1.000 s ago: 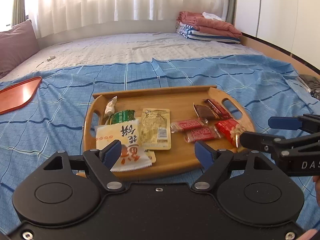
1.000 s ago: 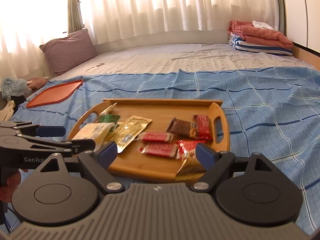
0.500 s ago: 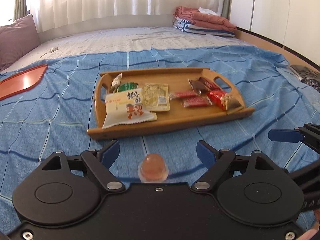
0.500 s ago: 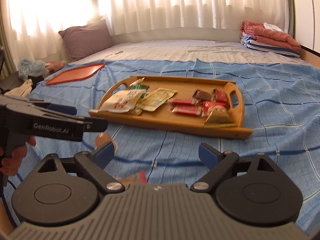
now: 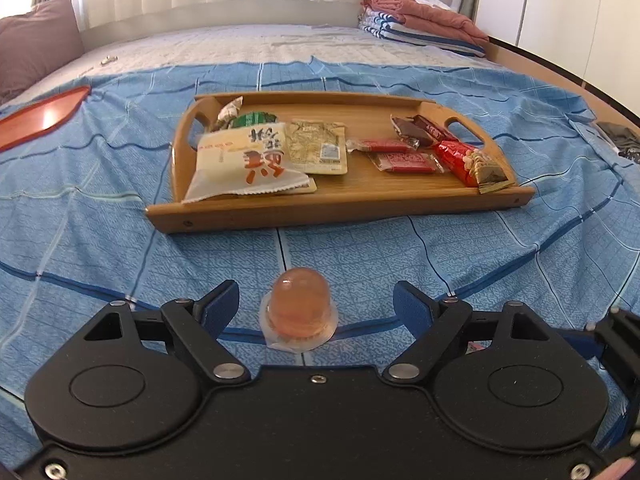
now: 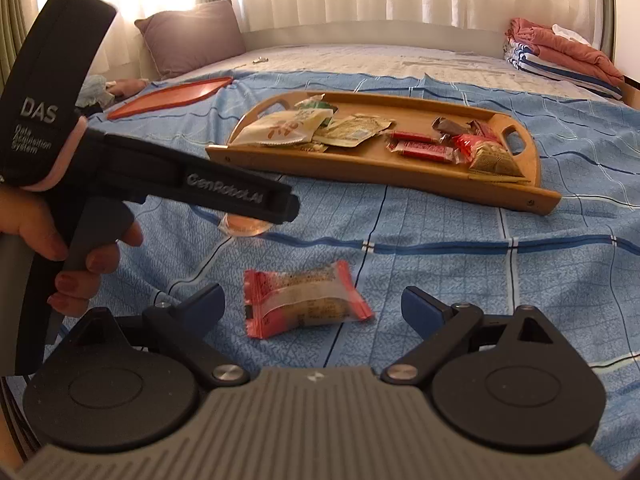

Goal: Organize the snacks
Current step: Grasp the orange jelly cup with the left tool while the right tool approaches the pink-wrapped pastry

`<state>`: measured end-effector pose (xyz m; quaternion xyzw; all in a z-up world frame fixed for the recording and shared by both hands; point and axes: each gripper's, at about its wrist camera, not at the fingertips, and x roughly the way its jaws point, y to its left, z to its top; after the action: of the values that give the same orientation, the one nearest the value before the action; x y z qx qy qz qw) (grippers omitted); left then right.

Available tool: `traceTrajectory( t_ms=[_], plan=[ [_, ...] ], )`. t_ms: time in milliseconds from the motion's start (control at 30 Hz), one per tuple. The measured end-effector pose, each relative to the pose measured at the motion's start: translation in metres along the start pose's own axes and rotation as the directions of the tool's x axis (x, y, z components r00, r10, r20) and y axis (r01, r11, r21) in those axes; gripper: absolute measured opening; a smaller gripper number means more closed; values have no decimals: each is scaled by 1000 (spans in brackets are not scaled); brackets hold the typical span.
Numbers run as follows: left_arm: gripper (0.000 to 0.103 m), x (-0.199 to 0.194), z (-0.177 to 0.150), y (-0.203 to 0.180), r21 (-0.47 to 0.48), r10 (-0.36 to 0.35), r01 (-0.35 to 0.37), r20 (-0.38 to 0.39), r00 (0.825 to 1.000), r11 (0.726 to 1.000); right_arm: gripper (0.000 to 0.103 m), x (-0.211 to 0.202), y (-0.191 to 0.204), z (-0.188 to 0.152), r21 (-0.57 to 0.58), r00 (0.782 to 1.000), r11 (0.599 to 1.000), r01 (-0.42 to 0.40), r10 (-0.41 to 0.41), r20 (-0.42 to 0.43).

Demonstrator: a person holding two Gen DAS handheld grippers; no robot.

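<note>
Two snacks lie loose on the bed's blue sheet (image 5: 360, 248), short of the wooden tray (image 5: 340, 206). The left hand-held gripper (image 5: 316, 304) is spread wide with the jelly cup (image 5: 298, 310) sitting between its fingers, nothing clasped. The right hand-held gripper (image 6: 312, 310) is likewise released, straddling the red-ended wrapped cake (image 6: 306, 300). To do this well, I'd say, each should drop low, centre on its snack, and close gently: the cup is slippery, the wrapper crushable.

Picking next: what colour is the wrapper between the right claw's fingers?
Red ends, clear middle; right wrist view.
</note>
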<state>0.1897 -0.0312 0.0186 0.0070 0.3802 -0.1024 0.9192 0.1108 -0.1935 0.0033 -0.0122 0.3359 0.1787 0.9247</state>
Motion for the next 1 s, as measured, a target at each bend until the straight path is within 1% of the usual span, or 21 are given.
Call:
traceTrajectory(
  t_ms=[133, 200, 267, 333, 433, 467, 500, 567, 600, 767, 867, 1000],
  plan=[
    [81, 8, -2, 2, -23, -30, 30, -10, 1000, 999, 98, 7, 5, -6, -7, 1000, 1000, 8, -8, -29],
    [80, 11, -3, 2, -19, -45, 45, -21, 999, 999, 99, 7, 9, -9, -31, 999, 999, 20, -21, -28],
    [77, 13, -4, -1, 0, -40, 40, -20, 999, 999, 98, 7, 13, -10, -54, 999, 998, 24, -25, -29],
    [65, 15, -5, -3, 25, -29, 29, -13, 1000, 999, 95, 6, 16, -11, -68, 999, 997, 29, -30, -26],
    [55, 15, -6, -4, 41, -22, 23, -4, 1000, 999, 88, 5, 19, -12, -74, 1000, 997, 22, -23, -19],
    [47, 15, -6, -4, 46, -19, 19, 1, 1000, 999, 84, 4, 19, -13, -76, 1000, 997, 19, -20, -16],
    [41, 15, -6, -3, 50, -15, 15, 5, 1000, 999, 82, 3, 20, -14, -74, 1000, 997, 15, -15, -12],
    [38, 13, -7, -1, 48, -21, 21, 12, 1000, 999, 74, 0, 21, -15, -75, 1000, 997, 9, -9, -1],
    [35, 12, -7, 0, 44, -28, 27, 15, 999, 999, 72, -1, 22, -16, -78, 1000, 997, 9, -8, 5],
    [35, 7, -8, 0, 45, -27, 26, 17, 999, 999, 64, -7, 26, -16, -79, 999, 997, 24, -22, 33],
    [35, 7, -6, 1, 40, -30, 30, 5, 1000, 999, 63, -9, 24, -14, -64, 999, 997, 32, -29, 39],
    [35, 6, -5, 4, 18, -44, 45, -10, 999, 999, 62, -9, 17, -9, -78, 998, 996, 52, -49, 51]
  ],
)
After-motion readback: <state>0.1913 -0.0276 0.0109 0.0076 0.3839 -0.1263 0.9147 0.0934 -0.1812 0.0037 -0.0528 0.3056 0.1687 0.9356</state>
